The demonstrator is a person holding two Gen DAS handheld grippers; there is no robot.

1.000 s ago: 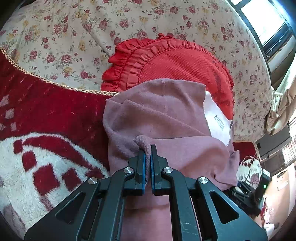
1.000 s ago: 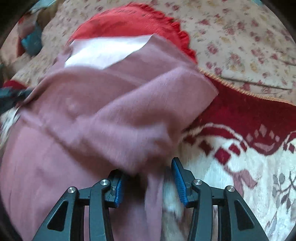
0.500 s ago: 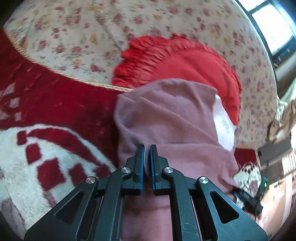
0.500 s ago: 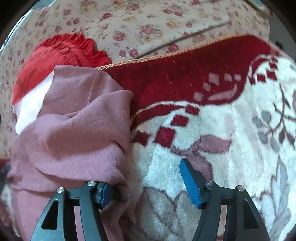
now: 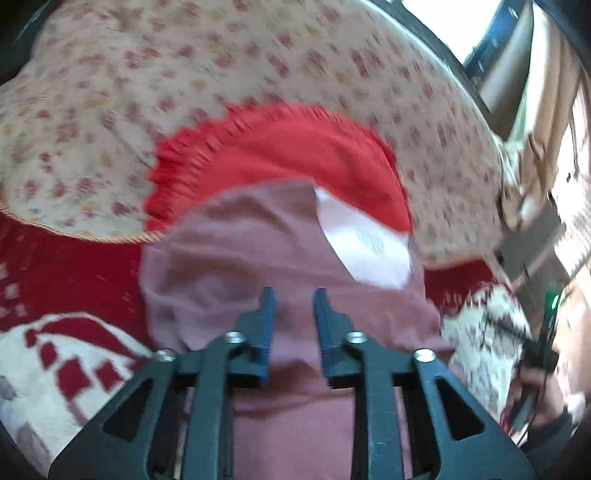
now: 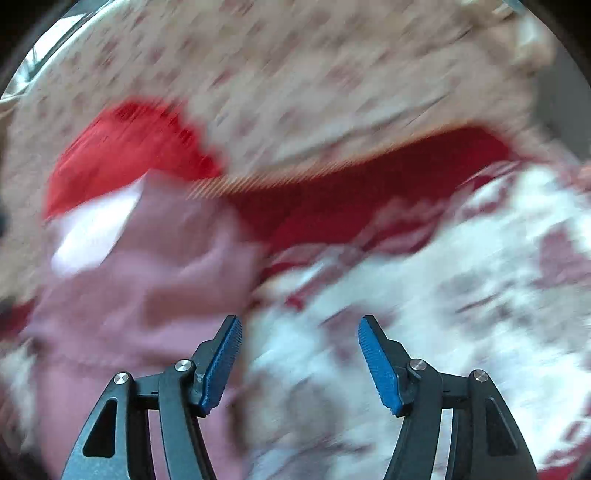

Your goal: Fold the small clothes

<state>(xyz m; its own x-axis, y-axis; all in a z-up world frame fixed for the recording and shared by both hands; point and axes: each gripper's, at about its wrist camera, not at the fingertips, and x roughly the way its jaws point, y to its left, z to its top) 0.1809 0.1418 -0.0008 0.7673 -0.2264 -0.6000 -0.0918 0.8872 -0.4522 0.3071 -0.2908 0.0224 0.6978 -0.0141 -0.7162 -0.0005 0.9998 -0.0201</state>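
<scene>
A mauve-pink garment (image 5: 236, 258) lies folded over on a red and white blanket (image 5: 55, 347), with its white lining and label (image 5: 365, 243) showing at the far right edge. A red ruffled garment (image 5: 280, 155) lies just behind it. My left gripper (image 5: 293, 295) is open just above the pink garment, with nothing between its fingers. In the blurred right wrist view the pink garment (image 6: 147, 280) is at the left and my right gripper (image 6: 299, 325) is wide open and empty over the blanket (image 6: 443, 295), beside the garment's right edge.
A cream floral cover (image 5: 110, 92) spreads behind the clothes and also shows in the right wrist view (image 6: 314, 81). At the right of the left wrist view are a window (image 5: 461, 22), curtains and dark equipment with a green light (image 5: 552, 302).
My left gripper has opened and let go of the pink garment's edge. My right gripper has pulled back off the garment, staying open. Both views have tilted and blurred with motion.
</scene>
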